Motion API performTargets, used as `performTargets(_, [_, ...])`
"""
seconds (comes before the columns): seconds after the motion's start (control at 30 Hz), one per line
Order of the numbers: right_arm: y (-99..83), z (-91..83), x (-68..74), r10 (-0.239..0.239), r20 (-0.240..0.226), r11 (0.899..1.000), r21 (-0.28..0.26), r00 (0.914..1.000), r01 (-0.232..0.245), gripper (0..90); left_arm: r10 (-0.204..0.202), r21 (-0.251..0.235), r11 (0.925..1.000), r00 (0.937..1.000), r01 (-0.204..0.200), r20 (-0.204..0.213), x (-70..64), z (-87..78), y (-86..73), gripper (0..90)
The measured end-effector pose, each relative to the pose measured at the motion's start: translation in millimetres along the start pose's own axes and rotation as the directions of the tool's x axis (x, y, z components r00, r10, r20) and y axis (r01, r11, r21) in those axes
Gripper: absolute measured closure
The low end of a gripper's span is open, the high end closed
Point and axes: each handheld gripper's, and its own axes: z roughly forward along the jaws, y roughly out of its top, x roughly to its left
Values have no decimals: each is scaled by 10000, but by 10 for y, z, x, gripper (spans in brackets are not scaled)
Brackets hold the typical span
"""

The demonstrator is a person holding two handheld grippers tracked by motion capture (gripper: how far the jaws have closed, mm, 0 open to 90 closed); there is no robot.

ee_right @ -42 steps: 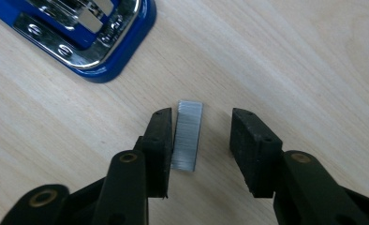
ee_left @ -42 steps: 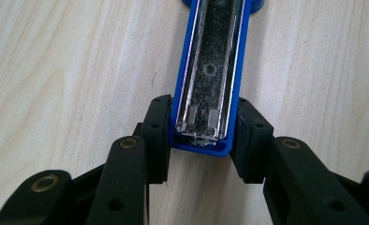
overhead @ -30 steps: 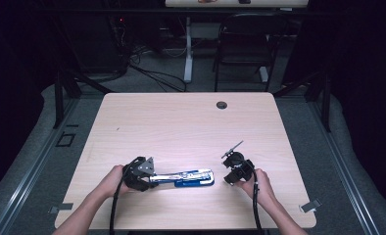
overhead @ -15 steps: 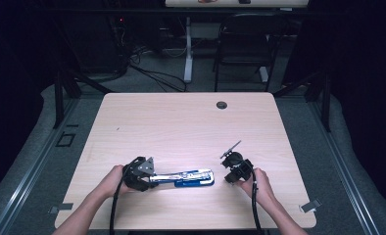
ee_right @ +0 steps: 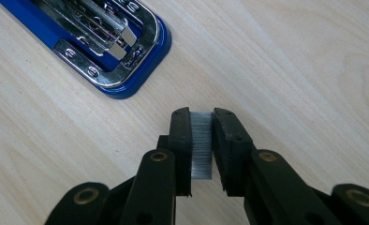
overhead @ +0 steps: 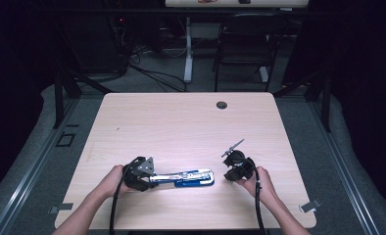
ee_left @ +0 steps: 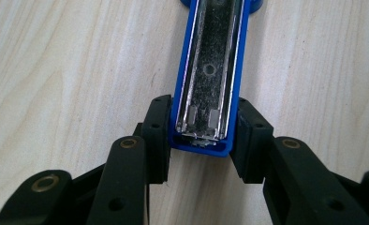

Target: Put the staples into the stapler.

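Jaws of the left gripper (ee_left: 199, 136) clamp the rear end of a long blue stapler with a chrome metal channel (ee_left: 210, 70), one black pad on each blue side wall, pads touching. Left gripper view: stapler runs straight away from the jaws toward the top edge, lying flat on the pale wood-grain table (ee_left: 56, 70), open top showing the silvery magazine track.

Jaws of the right gripper (ee_right: 201, 122) are pinched on a short silvery strip of staples (ee_right: 201, 145), held upright between the two pads, nearly closed with just the strip's width between them. Right gripper view: the stapler's rounded front end, blue base with a chrome plate, lies at upper left, near the jaws but apart from them and from the strip.

High view: stapler (overhead: 186, 177) lies flat near the front edge of the table (overhead: 181, 127), roughly parallel to that edge, a bit left of centre. Left gripper (overhead: 149, 176) at its left end, held by the person's left hand (overhead: 113, 179). Right gripper (overhead: 229, 164) sits just to the right of the stapler's front end, not touching it, in the right hand (overhead: 262, 181). Black cables trail from both grippers toward the bottom edge. Small dark round grommet (overhead: 222, 105) near the table's far edge, well apart from everything.
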Motion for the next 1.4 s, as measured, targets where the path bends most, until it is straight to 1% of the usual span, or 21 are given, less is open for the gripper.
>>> performTargets(0.03, [2, -7, 0, -95, 4, 10000, -11, 10000, 95, 780, -9, -3, 10000, 10000, 9, -1, -1, 0, 0, 631])
performTargets(0.07, [1, -9, 8, -93, -65, 9998, -165, 9999, 92, 781, -8, -1, 10000, 10000, 8, -8, -1, 0, 0, 631])
performTargets(0.1, [-1, -7, 15, -64, -16, 9996, -258, 10000, 63, 780, -10, 12, 10000, 10000, 10, -11, -3, 0, 1, 631])
performTargets(0.13, [6, -22, 11, -260, -8, 9995, -163, 9997, 260, 780, -7, 17, 10000, 10000, 7, -19, -4, 0, 2, 631])
performTargets(0.17, [8, -30, 13, -322, 26, 9993, -196, 9995, 322, 781, -6, 19, 10000, 10000, 6, -22, -4, 0, 2, 631])
performTargets(0.37, [30, -59, -4, -563, 73, 9979, -317, 9984, 565, 782, -27, 7, 10000, 10000, 27, -30, -4, -1, 0, 630])
performTargets(0.4, [34, -58, -5, -516, 111, 9978, -405, 9986, 520, 782, -34, -6, 10000, 10000, 34, -31, -3, 0, -2, 630])
performTargets(0.43, [42, -65, -16, -619, 70, 9974, -360, 9981, 621, 782, -36, -13, 10000, 10000, 36, -29, -3, 0, -2, 630])
performTargets(0.47, [45, -62, -19, -621, 21, 9969, -477, 9981, 622, 782, -31, -11, 10000, 10000, 31, -32, -3, 0, -2, 630])
performTargets(0.53, [57, -69, -39, -737, 58, 9963, -450, 9973, 739, 782, -32, -7, 10000, 10000, 32, -27, -4, 0, -2, 630])
performTargets(0.77, [96, -73, -85, -719, 149, 9964, -445, 9973, 725, 782, -12, -35, 10000, 10000, 12, -16, 0, 0, -6, 631])
performTargets(0.8, [76, 6, -75, -507, 319, 9864, -1547, 9982, 550, 782, -10, -34, 10000, 10000, 10, -14, 0, -1, -6, 631])
performTargets(0.9, [80, 3, -88, -591, 329, 9853, -1585, 9977, 636, 782, -28, -34, 10000, 10000, 28, -7, 1, 0, -6, 631])
performTargets(1.0, [83, 2, -91, -732, 189, 9826, -1697, 9971, 753, 782, -20, -29, 10000, 10000, 20, -15, -1, 0, -4, 631])
performTargets(1.03, [90, -2, -99, -870, 161, 9806, -1747, 9961, 885, 782, -17, -25, 10000, 10000, 17, -18, -1, 0, -4, 631])
performTargets(1.2, [105, -2, -106, -1187, 46, 9693, -2163, 9929, 1169, 782, 25, -35, 10000, 10000, -25, -5, 2, 0, -6, 631])
performTargets(1.23, [139, -110, -125, -1488, -25, 9857, -799, 9889, 1481, 782, 28, -40, 10000, 10000, -28, -3, 2, 0, -6, 630])
performTargets(1.27, [145, -115, -122, -1497, -87, 9854, -838, 9887, 1484, 782, 47, -40, 10000, 10000, -47, 3, 3, 0, -6, 631])
performTargets(1.33, [169, -141, -123, -1702, -26, 9824, -791, 9854, 1695, 782, 38, -44, 10000, 10000, -38, -4, 2, -1, -7, 631])
performTargets(1.37, [181, -146, -115, -1703, -76, 9811, -950, 9854, 1688, 782, 39, -48, 10000, 10000, -39, -2, 2, 0, -7, 631])
performTargets(1.4, [197, -163, -114, -1848, -98, 9779, -1009, 9827, 1829, 782, 37, -50, 10000, 10000, -37, 0, 2, 0, -8, 631])
